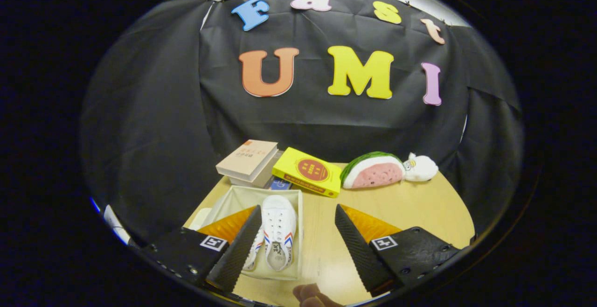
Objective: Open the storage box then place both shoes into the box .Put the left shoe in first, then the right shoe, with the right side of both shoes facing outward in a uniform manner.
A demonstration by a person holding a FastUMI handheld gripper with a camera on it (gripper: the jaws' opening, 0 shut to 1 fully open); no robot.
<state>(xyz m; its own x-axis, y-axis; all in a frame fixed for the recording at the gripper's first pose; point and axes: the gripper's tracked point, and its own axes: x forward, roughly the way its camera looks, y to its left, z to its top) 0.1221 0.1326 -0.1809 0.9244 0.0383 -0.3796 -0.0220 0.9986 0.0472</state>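
Hovering over the table (pixel 410 204) with the gripper (pixel 298 232) spread wide, fingers (pixel 235 251) gripping nothing. Looking down into the open box (pixel 242 196) just ahead: white shoes (pixel 279 225) lying inside, toes pointing away, one in plain sight between the fingers, a second barely peeking out behind the left finger. Hard to tell which side faces outward from up here. Beyond the box: a tan book (pixel 249 160), a yellow book (pixel 308 171), a watermelon plush (pixel 373 170), a small white plush (pixel 420 167). Someone's fingertips (pixel 310 294) down near the table's edge.

Risks, as a guess: clipping the box wall with the left finger on the way down and dragging it; nudging a shoe out of line.

Writing: small print on the shoe's insole and both book covers, too small to read.
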